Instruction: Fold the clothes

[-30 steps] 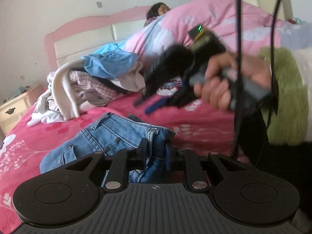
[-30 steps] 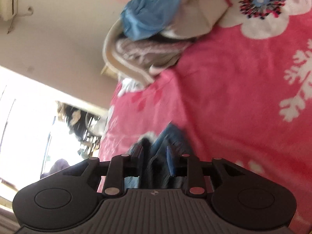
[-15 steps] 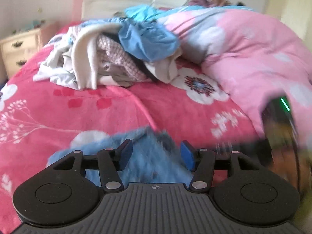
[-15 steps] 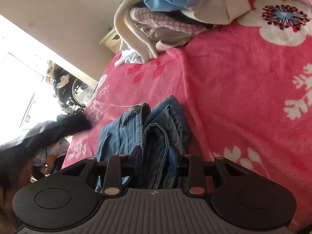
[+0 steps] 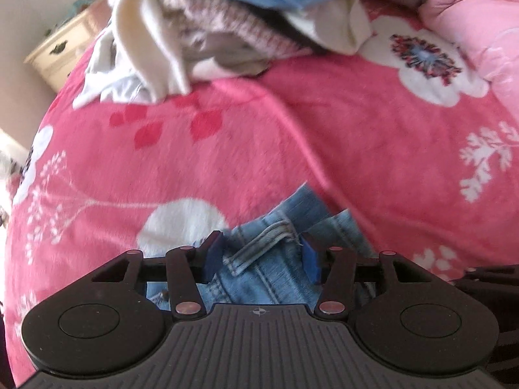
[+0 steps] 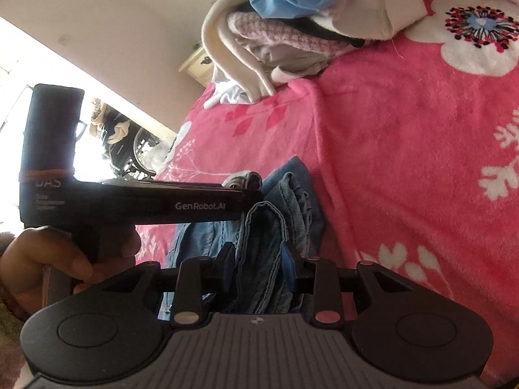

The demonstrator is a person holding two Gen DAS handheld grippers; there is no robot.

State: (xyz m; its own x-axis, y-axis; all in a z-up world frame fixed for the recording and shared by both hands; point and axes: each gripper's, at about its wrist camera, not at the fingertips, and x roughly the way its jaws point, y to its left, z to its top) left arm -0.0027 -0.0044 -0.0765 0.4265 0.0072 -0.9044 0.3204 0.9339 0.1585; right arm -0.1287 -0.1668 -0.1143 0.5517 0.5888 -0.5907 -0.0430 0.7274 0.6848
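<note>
A pair of blue denim jeans (image 5: 269, 259) lies bunched on the pink flowered blanket (image 5: 356, 146). My left gripper (image 5: 262, 256) is open, its blue pads wide apart with a seam of the denim low between them. In the right wrist view the jeans (image 6: 275, 194) run up from my right gripper (image 6: 257, 261), which is shut on a thick fold of the denim. The left gripper (image 6: 254, 194) shows there side-on, held in a hand (image 6: 48, 259), its tips at the upper end of the jeans.
A heap of unfolded clothes (image 5: 227, 26) in cream, checked pink and light blue sits further up the bed. A pink duvet (image 5: 470, 9) lies at the right. A cream nightstand (image 5: 61, 52) stands by the bed's left side, with a bright window (image 6: 19, 74) beyond.
My left gripper has opened and let go of the jeans, then come down close over them beside the right one. The right gripper has stayed shut on the denim.
</note>
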